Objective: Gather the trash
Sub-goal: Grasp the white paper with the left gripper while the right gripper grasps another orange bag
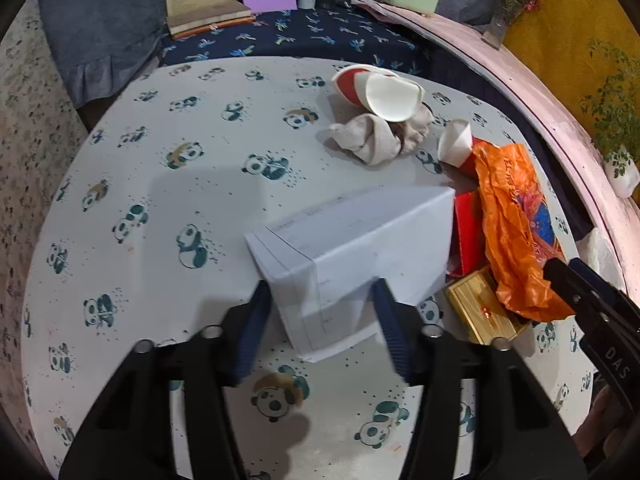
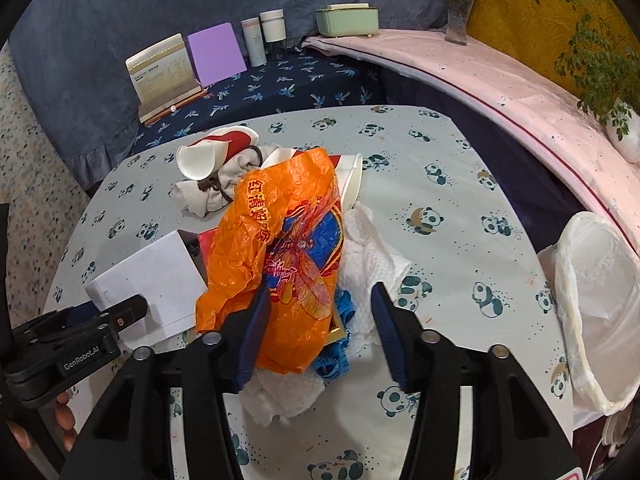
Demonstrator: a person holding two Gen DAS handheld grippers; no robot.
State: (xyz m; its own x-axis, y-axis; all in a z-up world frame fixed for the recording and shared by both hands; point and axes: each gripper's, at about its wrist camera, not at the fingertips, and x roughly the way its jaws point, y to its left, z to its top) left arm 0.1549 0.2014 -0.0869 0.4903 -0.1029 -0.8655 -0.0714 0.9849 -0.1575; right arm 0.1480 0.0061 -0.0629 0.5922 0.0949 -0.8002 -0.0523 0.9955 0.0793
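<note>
"GenRobot.AI" is showing on the left tool (image 2: 132, 312); its jaws are straddling the paper (image 1: 352, 248), not pinching. Right tool (image 2: 320, 316), half open, is straddling the orange bag (image 2: 280, 240) w/ red characters. Cups (image 1: 384, 92) at 12 o'clock; bin bag (image 2: 600, 300) at 3, off the surface (image 2: 460, 240).

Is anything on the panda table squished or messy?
Yes. A red-and-white paper cup lies tipped on its side, squashed, on a crumpled beige cloth. A wrinkled orange plastic bag is heaped over a crumpled white paper towel. It all looks like rubbish dumped on the panda-print tablecloth.
</note>
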